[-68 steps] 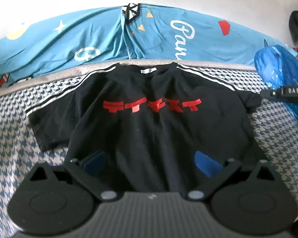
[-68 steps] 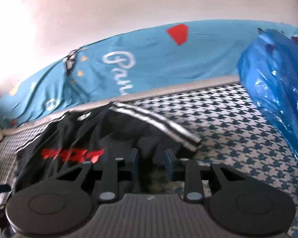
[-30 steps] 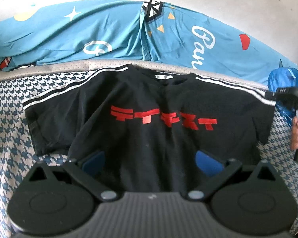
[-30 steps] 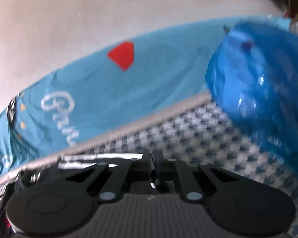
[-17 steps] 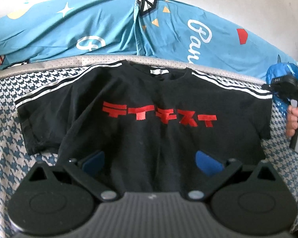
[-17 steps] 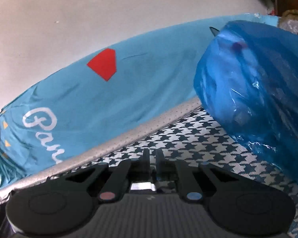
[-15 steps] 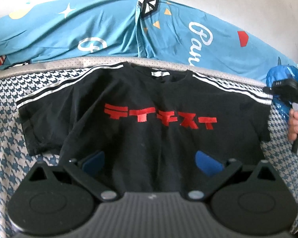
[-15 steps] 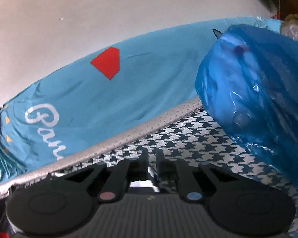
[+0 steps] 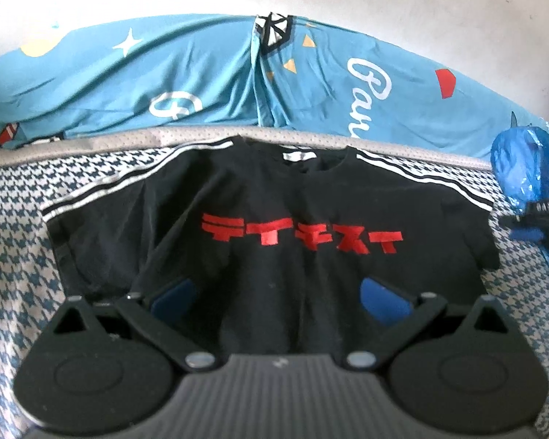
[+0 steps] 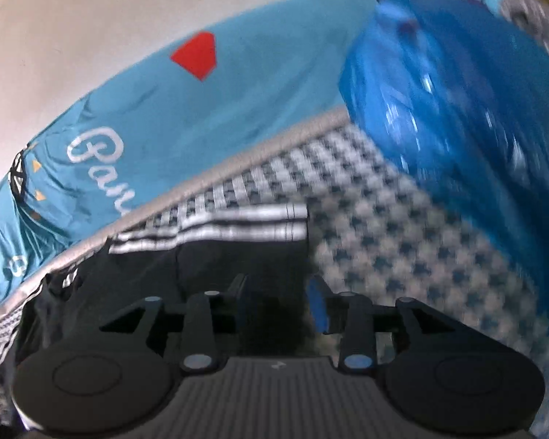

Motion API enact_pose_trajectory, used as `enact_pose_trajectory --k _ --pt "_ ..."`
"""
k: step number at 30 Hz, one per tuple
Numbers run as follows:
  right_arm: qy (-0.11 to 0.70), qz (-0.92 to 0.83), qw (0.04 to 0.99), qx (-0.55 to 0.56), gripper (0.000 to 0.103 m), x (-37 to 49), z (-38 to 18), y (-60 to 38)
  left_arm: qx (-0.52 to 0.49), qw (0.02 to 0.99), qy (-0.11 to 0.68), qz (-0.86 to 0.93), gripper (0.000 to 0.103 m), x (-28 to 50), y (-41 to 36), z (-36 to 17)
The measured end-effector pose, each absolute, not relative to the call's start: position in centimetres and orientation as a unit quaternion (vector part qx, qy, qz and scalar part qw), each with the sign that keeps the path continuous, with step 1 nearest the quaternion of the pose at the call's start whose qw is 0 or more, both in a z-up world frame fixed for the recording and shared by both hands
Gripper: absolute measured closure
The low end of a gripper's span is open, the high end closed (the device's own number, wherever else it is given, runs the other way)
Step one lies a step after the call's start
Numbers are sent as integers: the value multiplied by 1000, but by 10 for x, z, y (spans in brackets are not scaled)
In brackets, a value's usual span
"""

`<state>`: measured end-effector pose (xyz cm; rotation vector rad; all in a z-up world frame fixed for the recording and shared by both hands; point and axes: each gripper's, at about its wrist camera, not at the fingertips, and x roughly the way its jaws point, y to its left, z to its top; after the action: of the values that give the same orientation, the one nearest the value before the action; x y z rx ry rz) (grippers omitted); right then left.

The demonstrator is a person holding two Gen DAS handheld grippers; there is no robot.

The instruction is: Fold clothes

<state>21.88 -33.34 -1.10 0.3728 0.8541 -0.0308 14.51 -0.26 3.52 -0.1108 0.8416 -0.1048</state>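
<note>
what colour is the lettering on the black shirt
Red lettering, clearest in the left wrist view.

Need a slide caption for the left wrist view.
Open left gripper above black T-shirt spread flat on houndstooth bed.

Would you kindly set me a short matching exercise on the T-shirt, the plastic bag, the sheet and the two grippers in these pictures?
Things:
1. T-shirt
2. bag
3. sheet
4. left gripper

Descriptions:
A. teal, with white lettering
B. open above the shirt's lower part
C. black, spread flat, red print
D. shiny blue, by the shirt's sleeve

Pairs: 1-C, 2-D, 3-A, 4-B
</note>
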Motion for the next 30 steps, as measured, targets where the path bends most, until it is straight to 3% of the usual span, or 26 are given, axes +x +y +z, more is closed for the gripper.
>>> enact_pose_trajectory --k 7,13,18,21,30 --pt "454 -5 866 208 62 215 -34 -324 -65 913 401 -27 1 145 16 41" --pt "438 -13 877 196 57 215 -39 -312 -90 913 398 4 0 148 43 47" --pt "426 -20 888 170 89 216 -40 -305 -108 911 396 34 0 151 67 49" --pt "421 -30 892 164 94 214 -36 -304 -116 910 395 53 0 153 81 49" --pt "407 -81 899 143 96 214 -26 -307 -159 900 392 108 0 161 131 48"
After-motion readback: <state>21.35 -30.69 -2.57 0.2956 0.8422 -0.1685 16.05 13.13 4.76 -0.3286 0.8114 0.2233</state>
